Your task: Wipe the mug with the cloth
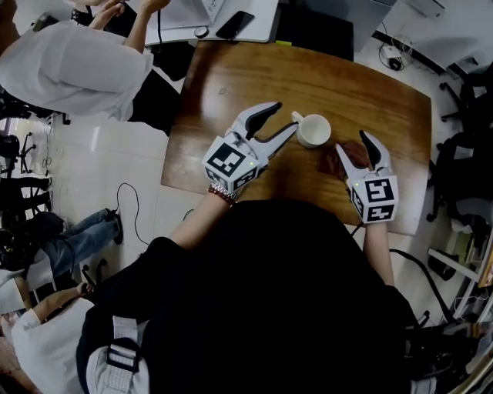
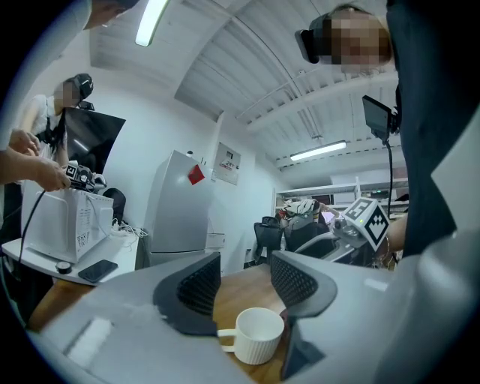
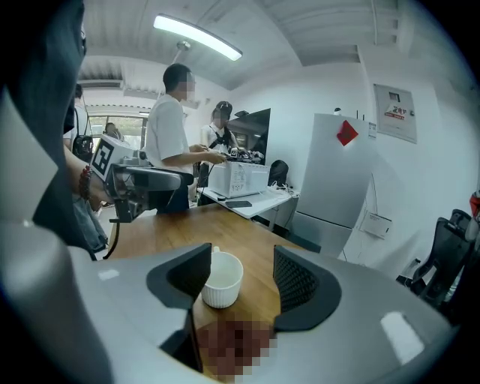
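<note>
- On the wooden counter point(image 1: 231, 92), seen from the head view, a white mug point(image 1: 313, 130) stood upright near the middle, its handle pointing toward the left gripper point(image 1: 283, 117).
- From the same view, the left gripper's jaws were spread wide with nothing clamped; one tip lay just beside the mug's handle.
- Just to the mug's right, a reddish-brown cloth point(image 1: 336, 159) lay on the counter under the right gripper point(image 1: 351, 141), whose jaws were also spread.
- Beyond the counter, a person in a white shirt point(image 1: 73, 69) stood by a white desk carrying a dark phone point(image 1: 235, 24).
- Through the left gripper view, the left gripper point(image 2: 246, 283) showed both jaws well apart and holding nothing; the mug point(image 2: 259, 335) sat low on the counter between them, its handle against the left-hand jaw's tip.
- Farther off in that view, the right gripper's marker cube point(image 2: 370, 221) faced the camera.
- Through the right gripper view, the right gripper point(image 3: 241, 283) was wide open and gripped nothing; the mug point(image 3: 223, 280) stood just beyond, partly behind the left-hand jaw.
- Low between those jaws, a brownish patch was too blurred to make out.
</note>
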`<state>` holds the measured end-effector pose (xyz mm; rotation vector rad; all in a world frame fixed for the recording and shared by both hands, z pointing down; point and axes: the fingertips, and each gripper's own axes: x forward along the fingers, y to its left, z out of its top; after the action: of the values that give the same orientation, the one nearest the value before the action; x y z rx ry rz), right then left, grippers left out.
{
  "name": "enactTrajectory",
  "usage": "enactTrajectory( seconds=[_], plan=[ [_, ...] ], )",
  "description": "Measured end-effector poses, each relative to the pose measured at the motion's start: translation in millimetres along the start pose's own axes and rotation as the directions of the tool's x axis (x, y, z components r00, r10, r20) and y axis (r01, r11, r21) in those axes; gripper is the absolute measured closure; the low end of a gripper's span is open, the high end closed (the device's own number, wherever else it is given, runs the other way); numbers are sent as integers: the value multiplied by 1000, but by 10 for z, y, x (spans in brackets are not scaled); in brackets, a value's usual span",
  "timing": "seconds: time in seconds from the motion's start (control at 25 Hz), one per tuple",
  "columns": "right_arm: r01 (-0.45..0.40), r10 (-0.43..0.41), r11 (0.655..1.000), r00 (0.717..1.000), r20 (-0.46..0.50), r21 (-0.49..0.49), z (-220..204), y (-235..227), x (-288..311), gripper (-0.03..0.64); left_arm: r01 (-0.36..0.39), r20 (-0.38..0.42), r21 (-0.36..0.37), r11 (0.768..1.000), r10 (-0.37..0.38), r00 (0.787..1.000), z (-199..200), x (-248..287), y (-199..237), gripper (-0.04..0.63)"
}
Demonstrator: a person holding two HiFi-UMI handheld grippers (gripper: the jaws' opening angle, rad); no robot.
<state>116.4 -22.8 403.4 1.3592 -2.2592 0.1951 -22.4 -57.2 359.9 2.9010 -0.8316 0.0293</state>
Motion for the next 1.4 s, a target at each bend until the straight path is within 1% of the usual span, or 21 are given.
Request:
enactTrajectory(
  seconds=[0.08,0.16,0.28,0.56,0.92,1.4],
  plan=[
    [-1,1,1000,1000,-4,1,50,69,116,357,8,-5,-10,1000,-8,1000,-8,-52,107,382],
    [-17,17,1000,1000,-9,0,60,125,219,357,0,-13,-16,1000,0,1000,-34,-96,177,382],
    [-26,26,1000,1000,-12,2,11,103,214,357,-8,-20,-24,1000,8,1000,-62,-83,156,382],
    [40,-40,999,999,15,8,-2,-50,149,357,0,-15,-27,1000,0,1000,-90,-55,180,382],
    [107,-108,994,993,53,15,59,-192,23,357,15,-30,-30,999,-16,999,-117,-45,43,382],
    [126,-127,992,991,51,18,0,-232,-35,359,30,-64,-28,999,-32,997,-199,-23,-33,382]
  ],
)
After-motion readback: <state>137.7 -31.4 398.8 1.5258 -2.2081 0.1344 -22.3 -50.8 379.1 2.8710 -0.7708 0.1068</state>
